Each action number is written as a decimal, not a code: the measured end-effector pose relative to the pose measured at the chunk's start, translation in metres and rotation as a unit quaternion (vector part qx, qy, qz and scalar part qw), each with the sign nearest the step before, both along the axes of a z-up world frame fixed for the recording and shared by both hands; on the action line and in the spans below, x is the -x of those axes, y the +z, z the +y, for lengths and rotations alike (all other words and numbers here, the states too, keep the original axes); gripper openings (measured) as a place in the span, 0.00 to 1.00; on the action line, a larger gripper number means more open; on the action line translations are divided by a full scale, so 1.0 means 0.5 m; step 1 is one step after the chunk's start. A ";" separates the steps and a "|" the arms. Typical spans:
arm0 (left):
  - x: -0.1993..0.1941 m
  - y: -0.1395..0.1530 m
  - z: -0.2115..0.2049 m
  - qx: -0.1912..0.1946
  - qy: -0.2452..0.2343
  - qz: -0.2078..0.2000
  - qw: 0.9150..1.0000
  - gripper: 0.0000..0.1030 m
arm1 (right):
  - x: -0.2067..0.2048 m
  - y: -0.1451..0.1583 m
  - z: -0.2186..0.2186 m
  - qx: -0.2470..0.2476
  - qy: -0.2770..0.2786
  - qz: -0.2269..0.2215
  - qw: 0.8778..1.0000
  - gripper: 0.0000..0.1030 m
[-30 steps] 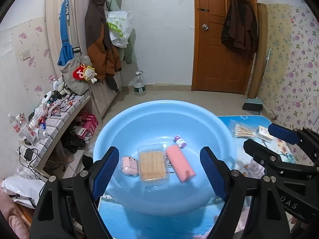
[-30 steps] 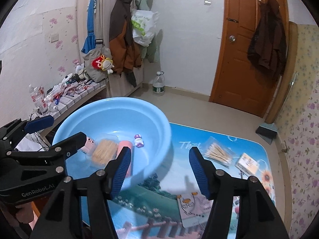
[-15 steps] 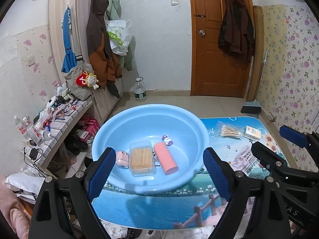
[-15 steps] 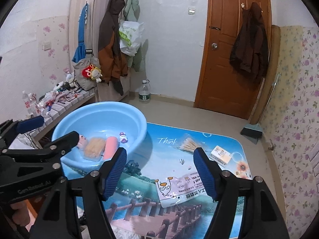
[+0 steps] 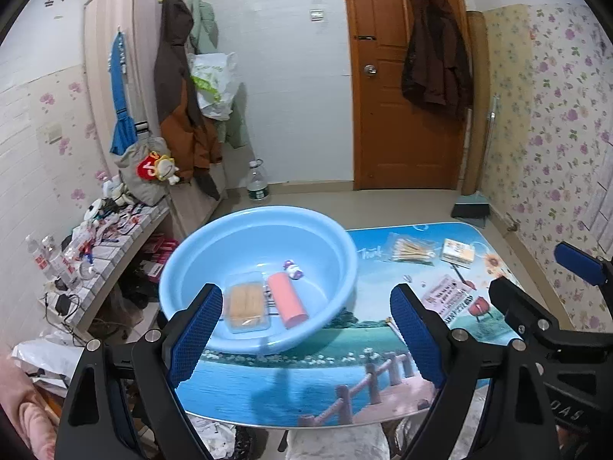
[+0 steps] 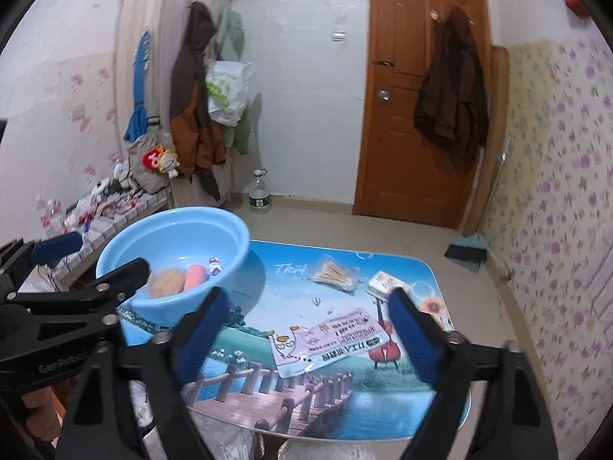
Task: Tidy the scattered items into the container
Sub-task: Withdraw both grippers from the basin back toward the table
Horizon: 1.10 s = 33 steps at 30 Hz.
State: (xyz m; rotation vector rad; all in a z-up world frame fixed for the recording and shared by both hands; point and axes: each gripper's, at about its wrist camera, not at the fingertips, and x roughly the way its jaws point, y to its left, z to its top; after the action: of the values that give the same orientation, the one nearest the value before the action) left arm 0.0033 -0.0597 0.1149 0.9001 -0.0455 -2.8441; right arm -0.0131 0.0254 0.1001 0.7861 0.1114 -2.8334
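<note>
- Scattered items lie partly in the blue basin [image 5: 337, 253] and partly out on the counter [image 5: 306, 383], a low top covered with a printed scene of a bridge and water.
- Blue basin sits on the counter's left end, its rim reaching past the left edge in the left wrist view.
- Left claw [image 5: 306, 333] hangs over the near edge of the counter; its jaws are opening, wide apart, with nothing between the blue pads.
- Right claw [image 6: 306, 339] hangs over the middle of the counter; its jaws are opening too, spread wide and empty, and its fingers look blurred.
- Printed card [image 6: 325, 339] lies flat on the counter just beyond the right claw, well apart from the basin.
- Clear box [image 5: 247, 306] with tan contents rests on the basin floor, near side, left of the pink roll.
- Pink roll [image 5: 287, 299] lies on its side just beside the box, touching or nearly so; I cannot tell which.
- Bag of cotton swabs [image 5: 412, 250] lies at the counter's far side, to the right of the basin.
- Small packet [image 5: 458, 252] sits just beside the swab bag, further right.
- Tiny white and purple piece [image 5: 293, 268] rests in the basin beyond the pink roll's far end.
</note>
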 end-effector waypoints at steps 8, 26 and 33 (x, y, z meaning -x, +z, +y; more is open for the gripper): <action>-0.001 -0.010 0.027 0.004 -0.020 -0.002 1.000 0.96 | -0.010 -0.013 0.092 0.024 -0.043 0.005 0.999 1.00; 0.009 -0.057 0.048 -0.029 -0.041 -0.030 0.998 1.00 | -0.013 -0.075 0.162 0.020 -0.050 -0.022 0.998 1.00; 0.015 -0.053 0.065 -0.014 -0.054 -0.027 0.998 1.00 | 0.001 -0.087 0.175 0.006 -0.061 -0.026 0.998 1.00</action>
State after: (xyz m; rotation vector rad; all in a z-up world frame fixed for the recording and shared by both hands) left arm -0.0041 -0.0269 0.0885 1.0097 -0.0630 -2.9256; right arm -0.0134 0.1129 0.0566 0.8935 0.0381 -2.9214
